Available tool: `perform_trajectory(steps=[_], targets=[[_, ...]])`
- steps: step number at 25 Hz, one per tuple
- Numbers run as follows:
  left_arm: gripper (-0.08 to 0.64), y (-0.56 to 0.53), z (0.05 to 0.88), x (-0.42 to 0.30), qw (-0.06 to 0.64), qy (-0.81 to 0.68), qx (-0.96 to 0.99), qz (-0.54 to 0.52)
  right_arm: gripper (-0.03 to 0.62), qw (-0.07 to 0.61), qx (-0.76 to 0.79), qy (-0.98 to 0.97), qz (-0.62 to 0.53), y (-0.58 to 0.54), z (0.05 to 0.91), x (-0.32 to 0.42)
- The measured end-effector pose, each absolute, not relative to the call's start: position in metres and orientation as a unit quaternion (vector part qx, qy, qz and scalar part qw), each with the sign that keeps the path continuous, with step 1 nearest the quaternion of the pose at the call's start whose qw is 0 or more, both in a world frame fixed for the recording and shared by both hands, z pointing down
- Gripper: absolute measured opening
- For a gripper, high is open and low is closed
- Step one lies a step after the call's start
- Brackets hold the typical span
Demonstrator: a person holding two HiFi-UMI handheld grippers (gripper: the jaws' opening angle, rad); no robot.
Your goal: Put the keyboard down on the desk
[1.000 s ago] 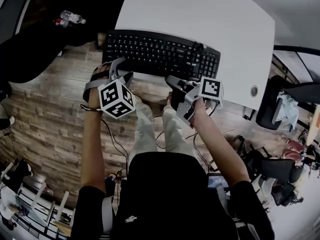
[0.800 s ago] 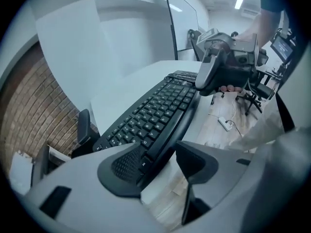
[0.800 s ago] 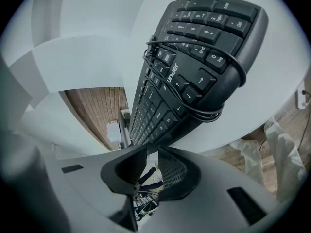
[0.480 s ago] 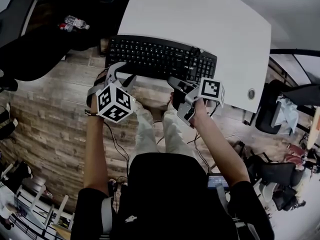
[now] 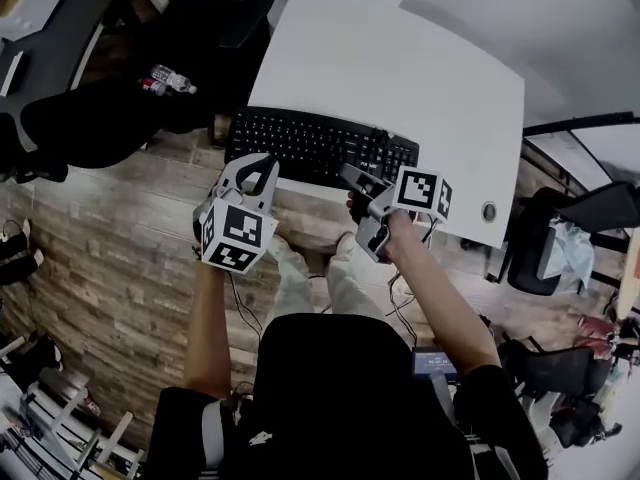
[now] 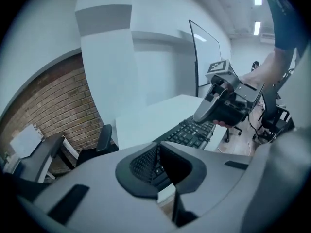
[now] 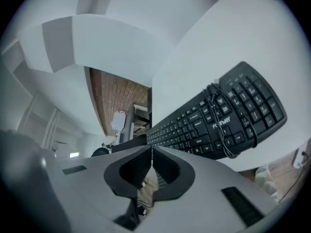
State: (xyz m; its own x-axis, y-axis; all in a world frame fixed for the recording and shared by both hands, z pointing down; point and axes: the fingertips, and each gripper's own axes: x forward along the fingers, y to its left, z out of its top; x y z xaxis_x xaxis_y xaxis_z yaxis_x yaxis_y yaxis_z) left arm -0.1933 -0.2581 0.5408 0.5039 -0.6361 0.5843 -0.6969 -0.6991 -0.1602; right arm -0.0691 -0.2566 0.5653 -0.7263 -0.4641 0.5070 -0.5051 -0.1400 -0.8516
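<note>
The black keyboard point(image 5: 320, 148) lies flat on the white desk point(image 5: 400, 58), along its near edge, with its cable wound round the right part point(image 7: 219, 125). My left gripper point(image 5: 256, 165) hangs just in front of the keyboard's left half, off the desk. Its jaws are closing, the pads meet, and nothing is between them point(image 6: 158, 155). My right gripper point(image 5: 351, 175) sits in front of the keyboard's right half. Its jaws are closing too, with the pads together on nothing point(image 7: 151, 158). Neither gripper touches the keyboard point(image 6: 190, 131).
Black office chairs point(image 5: 120, 108) stand left of the desk, with a bottle point(image 5: 170, 78) beside them. A round cable grommet point(image 5: 489, 211) sits at the desk's right corner. The floor is wood plank point(image 5: 110, 238). More chairs and cables crowd the right side point(image 5: 540, 248).
Both grippers have drawn back a little from the keyboard's front edge and their jaws have closed. The keyboard stays on the desk. The head view has shifted, so the desk looks farther away.
</note>
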Motion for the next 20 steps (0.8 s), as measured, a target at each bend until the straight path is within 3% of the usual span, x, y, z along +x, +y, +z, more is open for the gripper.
perform_trajectory(steps=[5, 20], targets=[[0.014, -0.264, 0.497, -0.190, 0.072, -0.423, 0.865, 0.259, 0.044, 0.027, 0.373, -0.705, 0.602, -0.276, 0.527, -0.072], [0.014, -0.272, 0.382, -0.182, 0.006, -0.506, 0.839, 0.199, 0.040, 0.052, 0.395, -0.867, 0.301, -0.310, 0.362, -0.083]])
